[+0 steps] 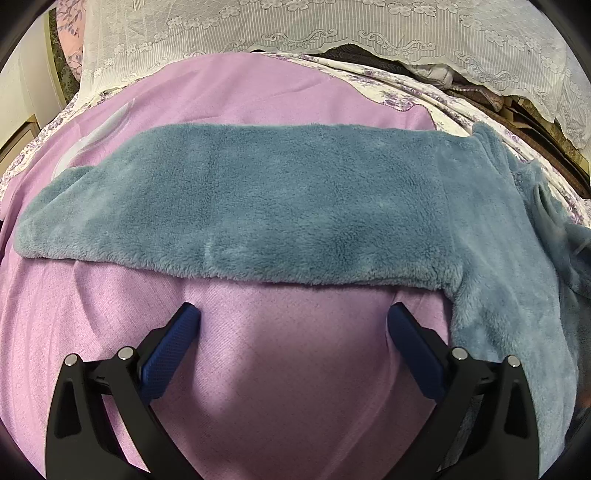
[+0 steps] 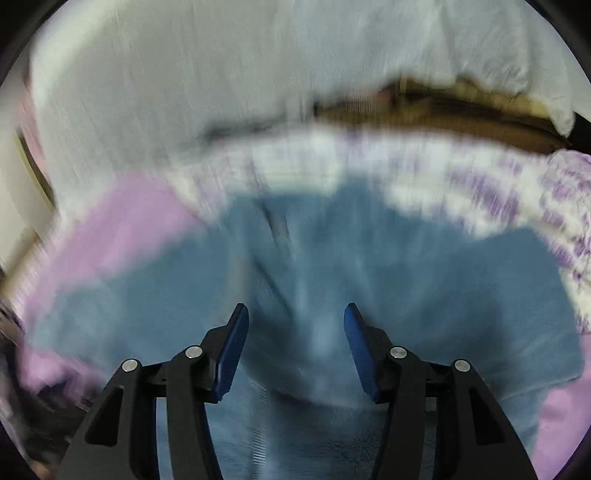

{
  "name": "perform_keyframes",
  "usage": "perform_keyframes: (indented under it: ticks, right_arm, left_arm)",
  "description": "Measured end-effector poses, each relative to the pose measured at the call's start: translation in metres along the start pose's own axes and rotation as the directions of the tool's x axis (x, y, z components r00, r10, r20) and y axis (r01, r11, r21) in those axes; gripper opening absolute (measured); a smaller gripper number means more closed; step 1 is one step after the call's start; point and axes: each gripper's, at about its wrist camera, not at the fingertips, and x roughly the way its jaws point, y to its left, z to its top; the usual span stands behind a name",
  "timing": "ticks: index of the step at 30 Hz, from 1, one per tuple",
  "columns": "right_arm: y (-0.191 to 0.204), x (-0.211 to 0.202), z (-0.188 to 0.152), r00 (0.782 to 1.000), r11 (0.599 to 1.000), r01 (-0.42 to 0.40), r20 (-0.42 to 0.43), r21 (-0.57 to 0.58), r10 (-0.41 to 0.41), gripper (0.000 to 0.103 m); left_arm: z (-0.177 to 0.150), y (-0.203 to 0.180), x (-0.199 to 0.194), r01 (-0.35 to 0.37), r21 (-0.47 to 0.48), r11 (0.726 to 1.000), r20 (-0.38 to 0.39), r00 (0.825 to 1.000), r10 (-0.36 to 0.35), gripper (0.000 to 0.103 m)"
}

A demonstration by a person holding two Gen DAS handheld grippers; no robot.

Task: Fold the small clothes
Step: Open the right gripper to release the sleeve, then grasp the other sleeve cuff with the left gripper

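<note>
A fluffy teal-blue garment (image 1: 280, 199) lies flat across a lilac blanket (image 1: 280, 369), a long folded band running left to right, with more of it bunched and hanging down at the right. My left gripper (image 1: 293, 317) is open and empty, just in front of the garment's near edge, over bare blanket. In the right wrist view, which is badly blurred, my right gripper (image 2: 295, 317) is open over the same blue garment (image 2: 424, 295), with fabric lying between and beneath the fingers.
A white lace cover (image 1: 295, 26) lies over pillows at the back. A floral purple-and-white sheet (image 1: 413, 92) shows beyond the blanket. Dark brown clutter (image 1: 524, 114) sits at the far right. A pale cabinet edge (image 1: 22, 125) is at the far left.
</note>
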Motion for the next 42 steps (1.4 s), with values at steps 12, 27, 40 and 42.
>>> perform_keyframes:
  ticks: [12,27,40,42]
  right_arm:
    - [-0.024,-0.012,-0.028,1.000,1.000,-0.019,0.007,-0.005,0.019,0.076]
    - [-0.055,-0.040,-0.038,0.979,0.983,-0.141,0.161,0.116,0.122,0.059]
    - [-0.072,-0.105,-0.064,0.954,0.982,-0.129,0.289,0.137,0.086,0.059]
    - [-0.079,-0.111,-0.073,0.958,0.982,-0.119,0.278,0.147,0.074,0.059]
  left_arm:
    - [0.028,0.127,-0.008,0.424,-0.446,0.788,0.033,0.888,-0.460,0.098]
    - [0.029,0.217,-0.006,0.269,-0.610,0.746,0.142,0.962,-0.232,0.083]
    - [0.034,0.223,-0.018,0.290,-0.599,0.747,0.195,0.957,-0.215,0.012]
    - [0.035,0.214,-0.033,0.290,-0.560,0.776,0.218,0.955,-0.200,0.012]
